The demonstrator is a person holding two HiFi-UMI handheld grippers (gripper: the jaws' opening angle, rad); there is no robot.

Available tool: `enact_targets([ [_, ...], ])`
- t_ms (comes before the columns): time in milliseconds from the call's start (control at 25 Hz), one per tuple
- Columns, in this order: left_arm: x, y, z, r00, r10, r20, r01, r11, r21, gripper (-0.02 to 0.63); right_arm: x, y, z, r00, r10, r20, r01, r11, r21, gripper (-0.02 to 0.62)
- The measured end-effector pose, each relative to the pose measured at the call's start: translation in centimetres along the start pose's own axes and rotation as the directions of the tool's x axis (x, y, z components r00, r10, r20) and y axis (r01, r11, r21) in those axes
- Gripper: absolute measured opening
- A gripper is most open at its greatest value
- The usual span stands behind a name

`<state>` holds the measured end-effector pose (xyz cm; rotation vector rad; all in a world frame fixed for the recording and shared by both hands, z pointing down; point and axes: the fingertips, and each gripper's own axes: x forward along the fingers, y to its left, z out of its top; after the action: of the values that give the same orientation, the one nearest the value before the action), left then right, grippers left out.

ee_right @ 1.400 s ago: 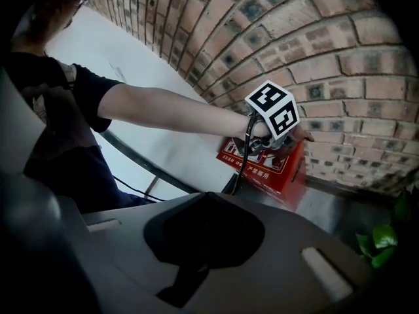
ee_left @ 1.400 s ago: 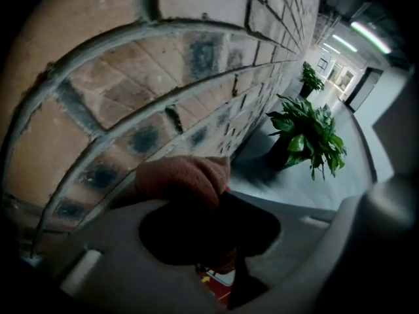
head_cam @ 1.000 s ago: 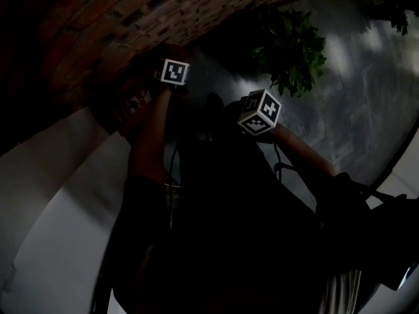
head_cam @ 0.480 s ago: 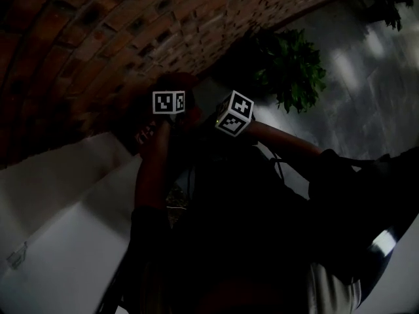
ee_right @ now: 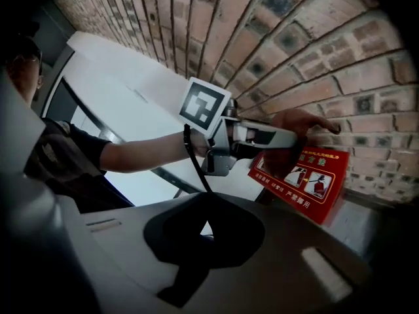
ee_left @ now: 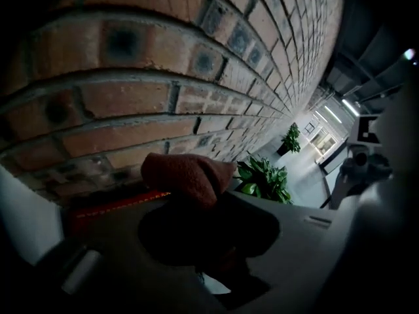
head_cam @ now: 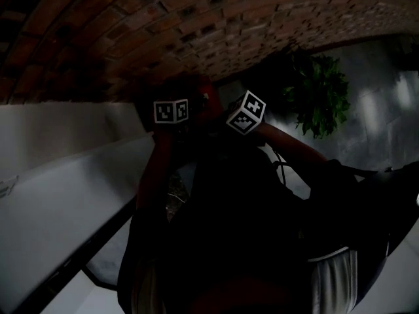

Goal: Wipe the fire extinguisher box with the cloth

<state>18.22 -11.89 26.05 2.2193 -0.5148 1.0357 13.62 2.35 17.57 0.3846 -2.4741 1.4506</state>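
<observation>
The fire extinguisher box (ee_right: 306, 176) is red with printed pictures and stands against the brick wall (ee_right: 275, 38). My left gripper (ee_right: 296, 135) is shut on a reddish-brown cloth (ee_left: 186, 175), which rests on the box's top edge (ee_left: 114, 203). In the right gripper view the cloth (ee_right: 302, 122) shows at the box's upper corner. The head view is dark: both marker cubes are raised close together at the wall, the left gripper (head_cam: 171, 112) beside the right gripper (head_cam: 246, 112). The right gripper's jaws (ee_right: 196, 241) are in shadow with nothing seen between them.
A green potted plant (head_cam: 321, 100) stands on the floor to the right, also seen as the plant (ee_left: 263, 179) beyond the box. A pale wall panel (head_cam: 59, 195) runs along the left. A corridor (ee_left: 314, 136) stretches away along the brick wall.
The head view has swung up toward the brick wall. The right gripper has come in closer to the left one, and both now sit side by side at the box.
</observation>
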Motion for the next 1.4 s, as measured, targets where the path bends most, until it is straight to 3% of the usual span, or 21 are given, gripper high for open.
enact_targets([
  [80,-0.3,0.4,-1.5,1.000,0.010,0.018,-0.010,1.000,-0.021,0.104,0.7,-0.6,-0.8,1.000,0.001,-0.016,-0.002,1.000,-0.025,-0.002],
  [280,-5.2,2.8,-7.5,0.993,0.105,0.046,-0.096,0.979,-0.178,0.104,3.4,0.1,-0.6,0.993,0.062,-0.098,-0.072,0.993,-0.098,-0.002],
  [400,-6.8,4.4,-13.3,0.992,0.123,0.021,-0.111,0.949,-0.295,0.104,5.7,0.7,-0.7,0.986,0.069,-0.150,-0.089,0.987,-0.131,-0.002],
  [560,-6.5,6.6,-23.3,0.995,0.100,-0.022,-0.100,0.898,-0.428,0.104,9.8,2.0,-2.7,0.978,0.107,-0.177,-0.126,0.987,-0.099,-0.002],
  [720,-5.3,10.2,-32.3,0.996,0.045,-0.078,-0.075,0.892,-0.447,0.104,15.8,2.1,-4.3,0.977,0.090,-0.192,-0.115,0.986,-0.122,-0.002],
  [920,-6.7,12.3,-39.7,0.992,0.010,-0.130,-0.063,0.911,-0.408,0.104,23.1,2.7,-5.9,0.990,0.114,-0.088,-0.120,0.990,-0.072,-0.002],
  [1080,-5.9,13.7,-45.0,0.985,-0.019,-0.171,-0.059,0.897,-0.437,0.104,27.3,2.2,-7.6,0.994,0.072,-0.082,-0.079,0.993,-0.082,-0.002],
  [1240,-2.8,14.9,-47.3,0.982,-0.022,-0.187,-0.067,0.889,-0.453,0.104,29.3,0.2,-10.2,0.995,0.033,-0.091,-0.041,0.995,-0.092,-0.002],
  [1320,0.0,15.9,-47.6,0.983,-0.032,-0.183,-0.056,0.888,-0.456,0.104,29.8,-3.2,-11.6,0.996,-0.014,-0.093,0.005,0.995,-0.098,-0.002],
  [1400,3.3,17.8,-47.8,0.978,-0.024,-0.208,-0.067,0.904,-0.422,0.104,30.3,-7.4,-12.5,0.992,-0.092,-0.086,0.081,0.989,-0.123,-0.002],
])
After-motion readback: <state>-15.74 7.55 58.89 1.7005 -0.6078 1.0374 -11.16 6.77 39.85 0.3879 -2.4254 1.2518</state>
